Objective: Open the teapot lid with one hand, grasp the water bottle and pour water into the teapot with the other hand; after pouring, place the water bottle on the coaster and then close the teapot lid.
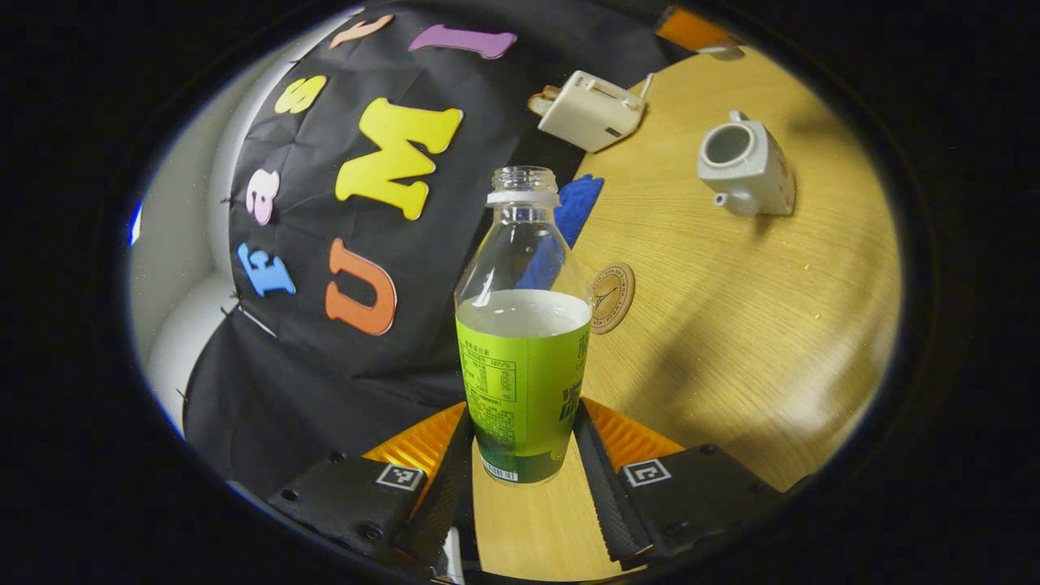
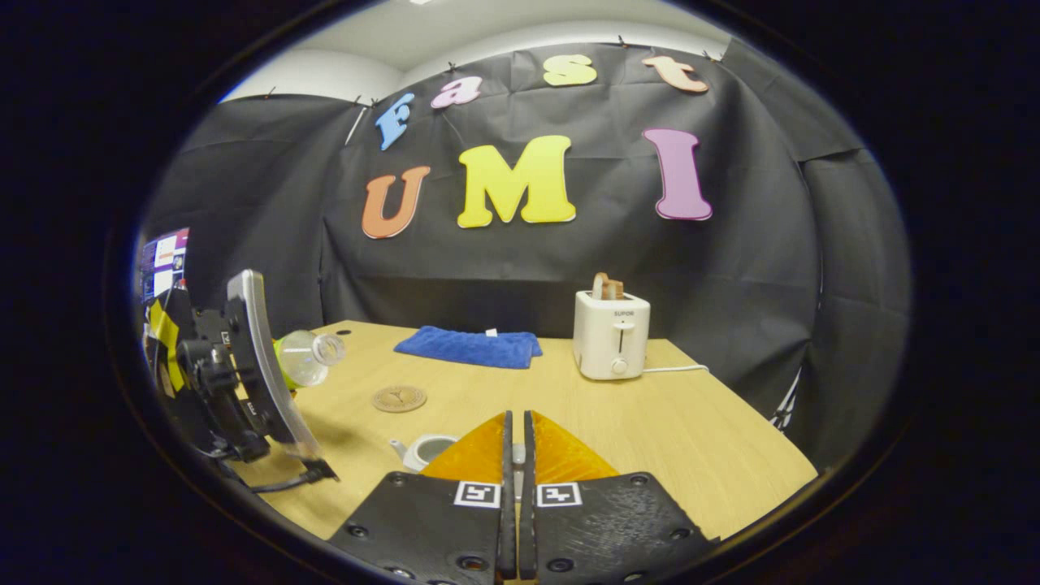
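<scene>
In the left gripper view, the left claw (image 1: pixel 524 467) grips the water bottle (image 1: pixel 524 349) low on its green label, a finger pressed on each side. The bottle has no cap and holds liquid up to about the top of the label. Beyond it on the wooden desk (image 1: pixel 731 325) lies the round coaster (image 1: pixel 612 297), just beside the bottle in the picture. Farther off stands the white teapot (image 1: pixel 746 166), its lid off and its mouth open. A white toaster (image 1: pixel 590 110) and a blue cloth (image 1: pixel 578 207) sit toward the far edge.

In the right gripper view, the right claw (image 2: pixel 516 455) is closed, its fingers almost touching; whether anything small is pinched between them I cannot tell. Just behind its tips the teapot (image 2: pixel 424 449) peeks out on the desk (image 2: pixel 691 431). The coaster (image 2: pixel 399 398) lies farther back, with the blue cloth (image 2: pixel 470 347) and toaster (image 2: pixel 611 333) near the wall. At the left, the left claw (image 2: pixel 272 366) holds the water bottle (image 2: pixel 307 356) tilted, mouth toward the middle of the desk.
</scene>
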A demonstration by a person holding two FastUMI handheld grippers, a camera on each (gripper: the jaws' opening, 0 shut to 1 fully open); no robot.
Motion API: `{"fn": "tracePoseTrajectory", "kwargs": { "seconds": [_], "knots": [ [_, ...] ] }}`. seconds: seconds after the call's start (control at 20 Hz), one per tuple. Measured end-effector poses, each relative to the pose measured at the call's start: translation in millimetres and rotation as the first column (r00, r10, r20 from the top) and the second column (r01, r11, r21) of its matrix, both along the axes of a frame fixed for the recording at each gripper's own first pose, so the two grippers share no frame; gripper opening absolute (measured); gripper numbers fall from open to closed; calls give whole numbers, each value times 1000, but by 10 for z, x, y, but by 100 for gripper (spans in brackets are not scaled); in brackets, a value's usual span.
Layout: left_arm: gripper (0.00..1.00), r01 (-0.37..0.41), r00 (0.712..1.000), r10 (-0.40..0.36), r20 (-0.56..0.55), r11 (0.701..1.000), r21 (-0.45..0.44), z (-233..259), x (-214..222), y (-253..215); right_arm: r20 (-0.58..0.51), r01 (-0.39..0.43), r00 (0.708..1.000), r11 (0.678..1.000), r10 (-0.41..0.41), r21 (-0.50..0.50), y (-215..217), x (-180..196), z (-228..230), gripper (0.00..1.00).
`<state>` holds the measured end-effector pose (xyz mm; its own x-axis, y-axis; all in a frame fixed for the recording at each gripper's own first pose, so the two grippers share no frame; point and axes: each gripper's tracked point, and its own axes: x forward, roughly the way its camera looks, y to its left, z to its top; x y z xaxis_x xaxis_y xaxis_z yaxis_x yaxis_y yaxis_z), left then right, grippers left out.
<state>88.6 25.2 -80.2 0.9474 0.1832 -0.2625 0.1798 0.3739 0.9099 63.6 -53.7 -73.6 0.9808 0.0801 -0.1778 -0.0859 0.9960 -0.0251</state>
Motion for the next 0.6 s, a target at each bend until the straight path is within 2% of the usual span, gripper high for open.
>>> {"fn": "tracePoseTrajectory", "kwargs": {
  "seconds": [0.2, 0.25, 0.6],
  "knots": [
    [71, 61, 998, -57, -28, 988, 145, 29, -45, -161, -12, 15, 1000, 1000, -15, 9, -153, -60, -77, 2],
    [74, 76, 997, -70, -41, 982, 175, 29, -41, -218, -16, 21, 1000, 1000, -20, 10, -192, -69, -95, 2],
    [74, 141, 988, -114, -102, 934, 328, 28, 34, -435, -32, 47, 998, 999, -47, 27, -419, -123, -195, 2]
  ]
}}
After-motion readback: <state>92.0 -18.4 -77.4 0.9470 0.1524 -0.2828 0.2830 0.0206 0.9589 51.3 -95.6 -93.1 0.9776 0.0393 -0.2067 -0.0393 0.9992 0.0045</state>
